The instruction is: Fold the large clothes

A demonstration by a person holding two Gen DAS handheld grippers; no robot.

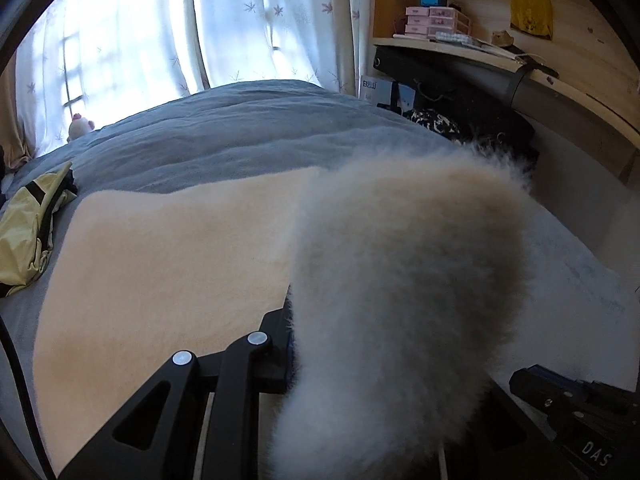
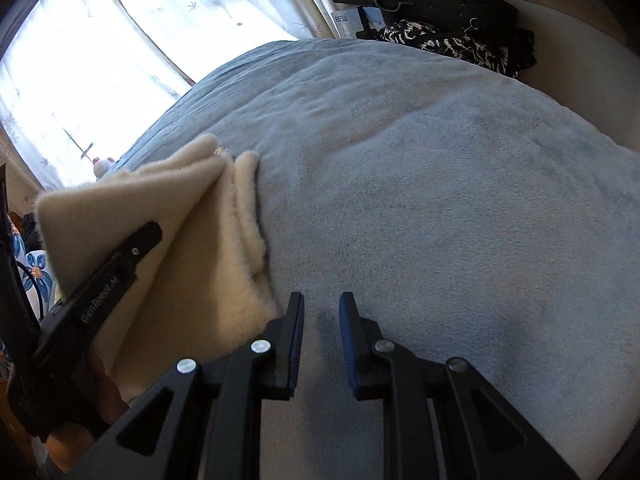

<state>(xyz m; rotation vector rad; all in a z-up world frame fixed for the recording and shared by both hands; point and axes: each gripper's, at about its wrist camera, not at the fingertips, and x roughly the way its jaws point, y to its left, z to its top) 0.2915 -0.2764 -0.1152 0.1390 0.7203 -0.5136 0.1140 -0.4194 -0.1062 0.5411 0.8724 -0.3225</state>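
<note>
A cream fleece garment lies spread on the grey-blue bed cover. My left gripper is shut on a fold of the cream fleece garment, and the lifted flap hides its right finger. In the right wrist view the garment lies at the left with the left gripper clamped on its raised edge. My right gripper is open and empty, low over the bed cover just right of the garment's edge. It also shows in the left wrist view.
A yellow-green jacket lies at the bed's left edge. A small plush toy sits by the curtained window. Dark patterned clothes lie at the far right of the bed, under a wooden shelf with pink drawers.
</note>
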